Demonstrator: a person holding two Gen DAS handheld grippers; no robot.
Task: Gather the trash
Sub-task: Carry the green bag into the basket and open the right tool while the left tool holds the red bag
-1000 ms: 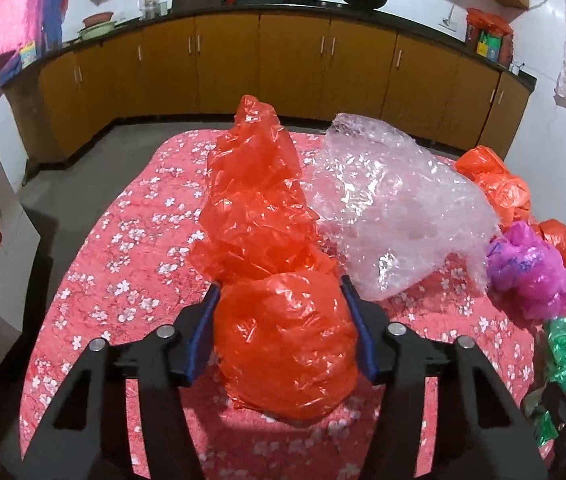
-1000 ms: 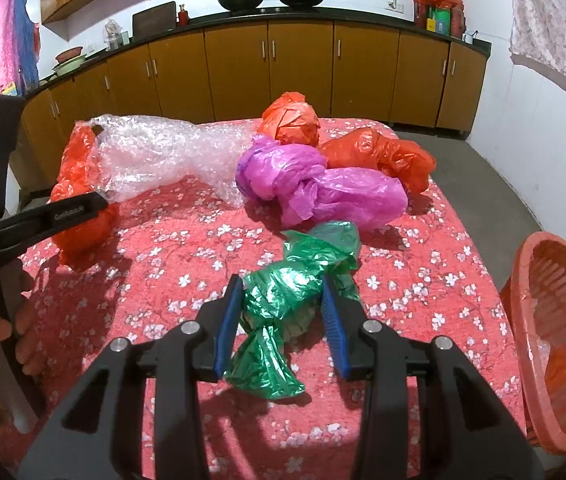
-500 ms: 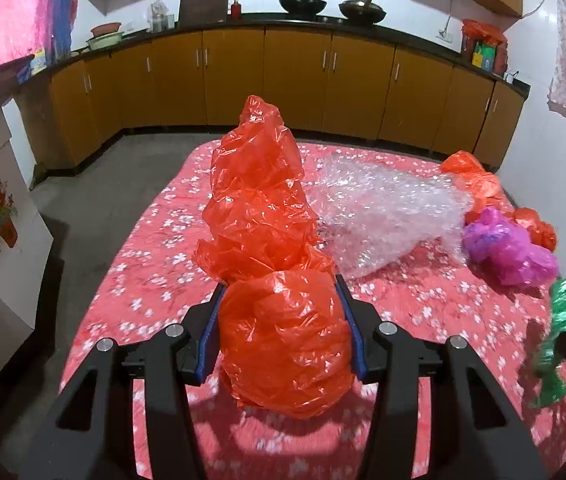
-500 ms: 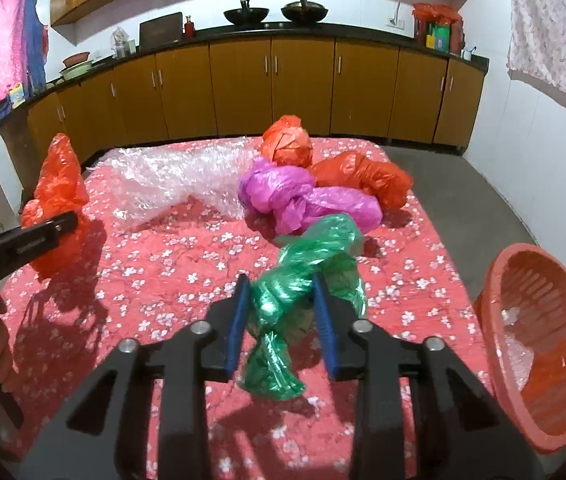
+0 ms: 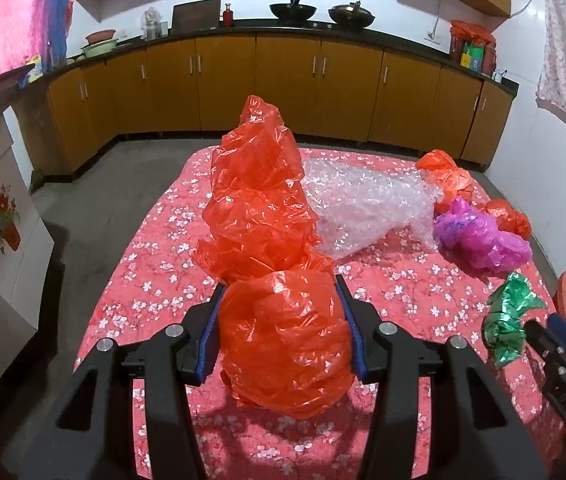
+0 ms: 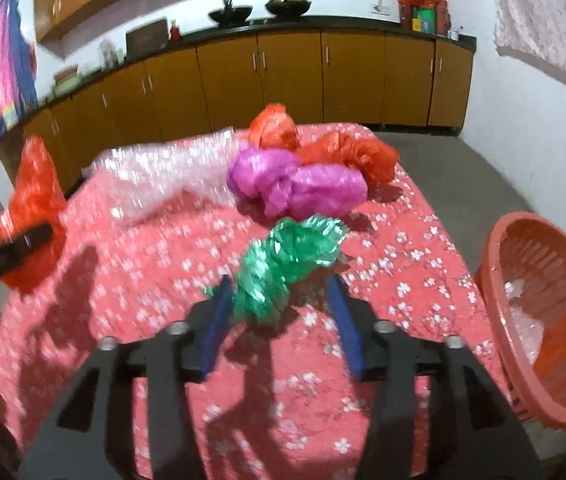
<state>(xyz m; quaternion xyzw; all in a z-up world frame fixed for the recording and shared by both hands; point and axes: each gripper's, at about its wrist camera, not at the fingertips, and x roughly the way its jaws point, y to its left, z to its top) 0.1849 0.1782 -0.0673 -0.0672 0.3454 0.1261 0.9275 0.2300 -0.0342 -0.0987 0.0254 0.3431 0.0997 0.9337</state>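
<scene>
Since half a second ago the right gripper [image 6: 281,322] has spread its fingers apart: the green plastic bag [image 6: 283,266] it was clamping now sits loose between the blue pads, touching the left pad and clear of the right one, and the view is smeared with motion. The left gripper [image 5: 279,330] has risen a little, so more of the bed shows beyond it.

The bed, covered in a red floral sheet [image 5: 155,264], fills the middle of both views, with wooden kitchen cabinets [image 5: 283,84] running along the far wall under a dark counter.

On the sheet, a large crumpled piece of clear bubble wrap [image 5: 367,208] lies near the middle. To its right are a magenta bag [image 5: 479,240] and two orange bags bundled beside it, one behind [image 6: 275,128] and one to the right [image 6: 351,156], all touching or nearly so.

The big orange-red bag [image 5: 267,264] stands tall in front of the left wrist camera; the left gripper is closed on its lower bulge, both blue pads pressed into the plastic, and the bag hangs above the sheet, casting a shadow below.

An orange slatted basket [image 6: 539,264] stands off the right edge of the bed, tipped toward the camera, with some clear and orange plastic inside
</scene>
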